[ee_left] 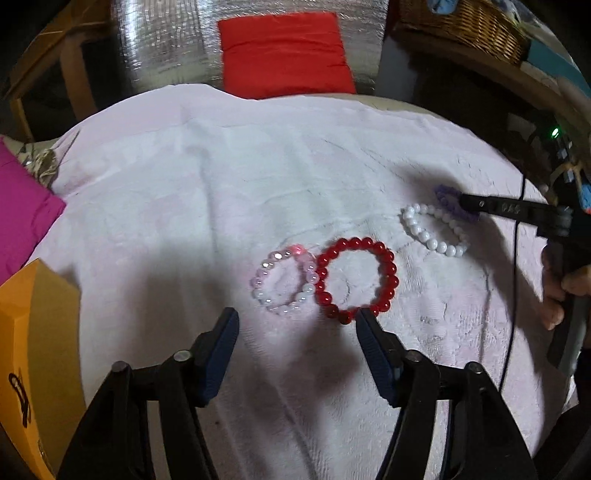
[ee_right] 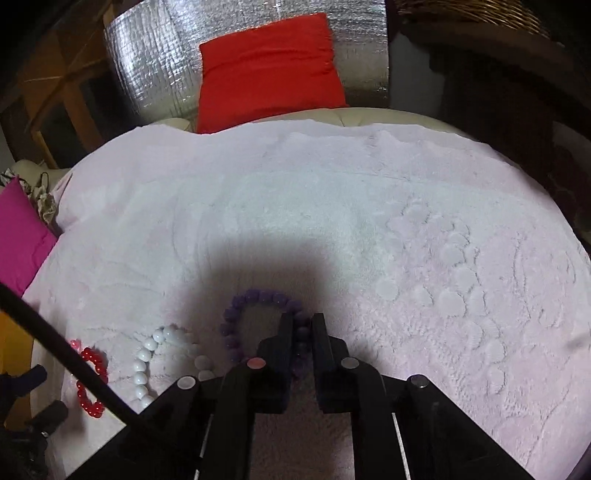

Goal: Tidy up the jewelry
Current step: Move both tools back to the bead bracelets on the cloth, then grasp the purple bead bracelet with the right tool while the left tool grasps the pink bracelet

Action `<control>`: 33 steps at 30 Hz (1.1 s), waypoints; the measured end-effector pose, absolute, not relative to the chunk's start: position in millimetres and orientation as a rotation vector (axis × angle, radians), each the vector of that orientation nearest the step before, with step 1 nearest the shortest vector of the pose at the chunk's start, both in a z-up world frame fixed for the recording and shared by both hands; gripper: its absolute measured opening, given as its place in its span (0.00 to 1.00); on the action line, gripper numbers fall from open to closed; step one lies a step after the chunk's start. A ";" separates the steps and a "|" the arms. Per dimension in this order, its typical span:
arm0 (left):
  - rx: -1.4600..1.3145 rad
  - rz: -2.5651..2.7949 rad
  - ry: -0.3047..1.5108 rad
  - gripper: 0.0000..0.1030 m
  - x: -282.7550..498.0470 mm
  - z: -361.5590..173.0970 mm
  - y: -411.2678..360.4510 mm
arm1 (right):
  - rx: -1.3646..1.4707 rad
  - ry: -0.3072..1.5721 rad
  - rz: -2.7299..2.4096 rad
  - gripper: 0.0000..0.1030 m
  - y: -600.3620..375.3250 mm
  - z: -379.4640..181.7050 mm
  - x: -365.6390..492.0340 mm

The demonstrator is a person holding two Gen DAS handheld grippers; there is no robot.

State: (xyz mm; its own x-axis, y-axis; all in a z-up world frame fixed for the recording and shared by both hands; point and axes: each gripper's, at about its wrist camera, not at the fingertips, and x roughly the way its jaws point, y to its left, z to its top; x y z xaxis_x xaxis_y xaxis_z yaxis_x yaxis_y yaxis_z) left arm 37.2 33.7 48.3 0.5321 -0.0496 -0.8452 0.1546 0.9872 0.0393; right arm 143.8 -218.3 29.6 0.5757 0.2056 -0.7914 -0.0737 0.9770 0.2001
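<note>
Several bead bracelets lie on a pale pink towel (ee_left: 221, 184). A pink-and-white bracelet (ee_left: 255, 284) and a red bracelet (ee_left: 392, 266) touch side by side just beyond my left gripper (ee_left: 297, 317), which is open; its right fingertip sits at the red bracelet's near edge, with nothing pinched. A white bracelet (ee_left: 424, 236) lies farther right. My right gripper (ee_right: 302, 321) is shut on the right side of a purple bracelet (ee_right: 258, 295), resting on the towel (ee_right: 369, 221). In the right wrist view the white bracelet (ee_right: 142, 358) and red bracelet (ee_right: 90, 356) lie to the left.
A red cushion (ee_left: 284, 55) leans on silver foil behind the towel. A magenta cushion (ee_left: 22, 214) and an orange box (ee_left: 33, 332) sit at the left edge. A wicker basket (ee_left: 469, 26) stands back right. A black cable (ee_left: 517, 295) hangs by a hand (ee_left: 554, 295).
</note>
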 end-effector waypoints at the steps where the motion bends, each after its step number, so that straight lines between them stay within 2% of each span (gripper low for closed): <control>1: 0.115 -0.132 1.011 0.46 40.0 45.5 32.4 | 0.170 0.944 0.167 0.10 -222.3 31.1 141.3; 6: 0.125 -0.136 0.987 0.38 45.0 45.9 32.3 | 0.230 0.946 0.186 0.10 -229.9 38.5 128.7; 18: 0.266 -0.164 0.986 0.37 44.5 42.4 35.1 | 0.311 0.985 0.206 0.10 -231.5 34.3 130.5; 29: 0.278 -0.178 0.982 0.37 59.9 33.9 27.1 | 0.389 1.021 0.215 0.10 -237.2 23.5 138.3; 33: 0.266 -0.169 0.984 0.27 68.4 32.3 23.1 | 0.399 1.030 0.223 0.10 -237.9 21.9 139.7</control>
State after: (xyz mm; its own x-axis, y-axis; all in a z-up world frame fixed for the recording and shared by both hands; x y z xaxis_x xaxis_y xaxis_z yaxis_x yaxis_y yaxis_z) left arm 68.4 23.1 32.3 0.5447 -0.0211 -0.8383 0.2601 0.9546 0.1450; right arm 139.7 -237.9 21.9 0.5007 0.3636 -0.7855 0.0057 0.9061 0.4230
